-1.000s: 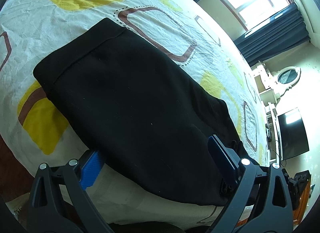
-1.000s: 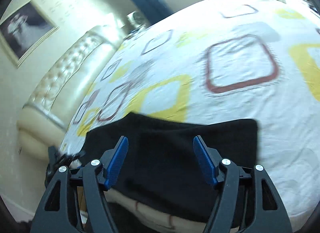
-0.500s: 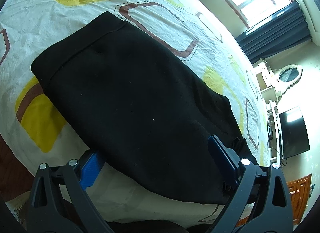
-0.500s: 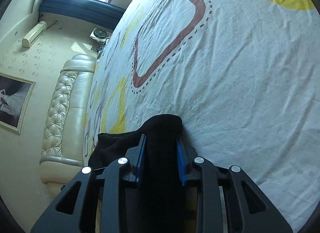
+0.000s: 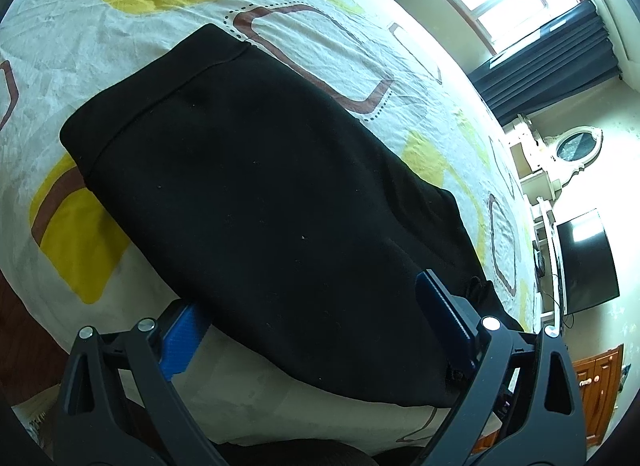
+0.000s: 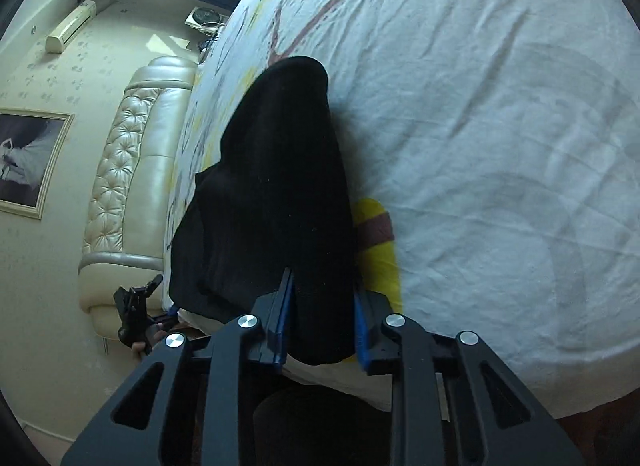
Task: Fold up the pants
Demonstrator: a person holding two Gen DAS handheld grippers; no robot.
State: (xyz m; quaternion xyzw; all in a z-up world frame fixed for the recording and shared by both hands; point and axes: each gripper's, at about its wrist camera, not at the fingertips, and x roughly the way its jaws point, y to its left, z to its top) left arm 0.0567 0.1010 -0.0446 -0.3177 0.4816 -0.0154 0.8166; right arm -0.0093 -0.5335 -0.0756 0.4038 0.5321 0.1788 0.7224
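Note:
The black pants (image 5: 260, 201) lie folded lengthwise on the patterned bed sheet (image 5: 132, 9), hem end far left, waist end near the bed's edge. My left gripper (image 5: 316, 326) is open, its blue pads on either side of the near edge of the pants, not holding them. My right gripper (image 6: 320, 322) is shut on the leg end of the pants (image 6: 280, 185) and holds that end lifted, the cloth standing up from the sheet (image 6: 500, 105). The left gripper also shows in the right wrist view (image 6: 138, 314), small, at the bed's edge.
A cream leather headboard (image 6: 128, 185) runs along the bed's left side in the right wrist view. A window with dark curtains (image 5: 548, 37), a white dresser with an oval mirror (image 5: 572, 145) and a TV (image 5: 586, 262) stand beyond the bed.
My right gripper went from open over the pants' end to shut on it, then lifted the cloth. My left gripper stayed open and barely moved.

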